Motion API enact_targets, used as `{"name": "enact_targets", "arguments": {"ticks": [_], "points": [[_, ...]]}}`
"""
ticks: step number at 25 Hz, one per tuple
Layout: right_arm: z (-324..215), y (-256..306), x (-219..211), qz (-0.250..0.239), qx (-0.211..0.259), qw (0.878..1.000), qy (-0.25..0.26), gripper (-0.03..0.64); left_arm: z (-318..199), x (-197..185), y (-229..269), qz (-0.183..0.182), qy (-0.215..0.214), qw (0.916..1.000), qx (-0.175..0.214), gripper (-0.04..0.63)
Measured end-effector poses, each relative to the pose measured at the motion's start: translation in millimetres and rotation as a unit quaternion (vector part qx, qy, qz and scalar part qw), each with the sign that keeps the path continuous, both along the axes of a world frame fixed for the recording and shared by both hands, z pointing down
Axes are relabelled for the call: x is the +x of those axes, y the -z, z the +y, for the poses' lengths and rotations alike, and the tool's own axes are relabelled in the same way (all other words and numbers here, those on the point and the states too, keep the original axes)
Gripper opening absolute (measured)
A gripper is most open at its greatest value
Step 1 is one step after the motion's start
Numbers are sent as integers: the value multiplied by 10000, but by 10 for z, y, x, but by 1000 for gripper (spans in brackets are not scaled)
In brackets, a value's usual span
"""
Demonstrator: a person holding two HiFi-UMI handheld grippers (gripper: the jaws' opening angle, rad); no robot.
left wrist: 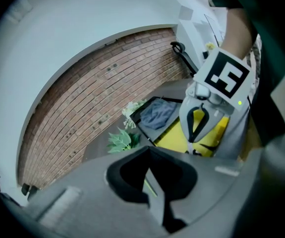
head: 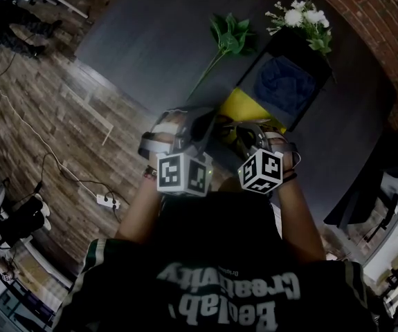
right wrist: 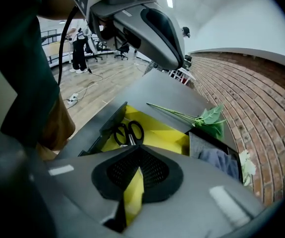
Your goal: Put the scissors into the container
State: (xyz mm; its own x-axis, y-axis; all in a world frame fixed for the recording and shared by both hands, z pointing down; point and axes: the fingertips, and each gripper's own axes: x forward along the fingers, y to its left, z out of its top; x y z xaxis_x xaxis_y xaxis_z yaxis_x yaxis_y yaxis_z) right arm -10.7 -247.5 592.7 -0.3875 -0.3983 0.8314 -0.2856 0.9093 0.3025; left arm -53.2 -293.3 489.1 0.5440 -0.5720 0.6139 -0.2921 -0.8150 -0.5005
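When reaching from here, count on the right gripper [right wrist: 136,157] clenched on nothing and the left gripper [left wrist: 149,155] clenched empty too. Find the scissors [right wrist: 129,133] lying flat on the floor of the yellow container [right wrist: 164,135], near the edge of the table [right wrist: 152,90] nearest the person. Judge them light, stiff, slick-bladed, low against that floor; take hold across the black handle loops or at the pivot.

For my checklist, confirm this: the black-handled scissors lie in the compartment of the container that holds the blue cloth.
Not right. The black-handled scissors lie in the yellow compartment of the container, next to the one that holds the blue cloth. The right gripper view shows it.
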Motion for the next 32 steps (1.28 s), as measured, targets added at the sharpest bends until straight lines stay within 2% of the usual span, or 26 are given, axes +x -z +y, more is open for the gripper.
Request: {"name": "enact_targets", "arguments": {"ticks": [12, 27, 32], "points": [[-34, 387, 4, -642, 128, 9957, -651, 6, 30, 9, 191, 164, -57, 9998, 65, 2], [3, 1087, -103, -1145, 698, 9852, -1065, 6, 139, 70, 584, 483, -269, 9981, 290, 2], [17, 1347, -169, -1324, 951, 9812, -1030, 6, 149, 71, 756, 608, -268, 9966, 482, 3]]}}
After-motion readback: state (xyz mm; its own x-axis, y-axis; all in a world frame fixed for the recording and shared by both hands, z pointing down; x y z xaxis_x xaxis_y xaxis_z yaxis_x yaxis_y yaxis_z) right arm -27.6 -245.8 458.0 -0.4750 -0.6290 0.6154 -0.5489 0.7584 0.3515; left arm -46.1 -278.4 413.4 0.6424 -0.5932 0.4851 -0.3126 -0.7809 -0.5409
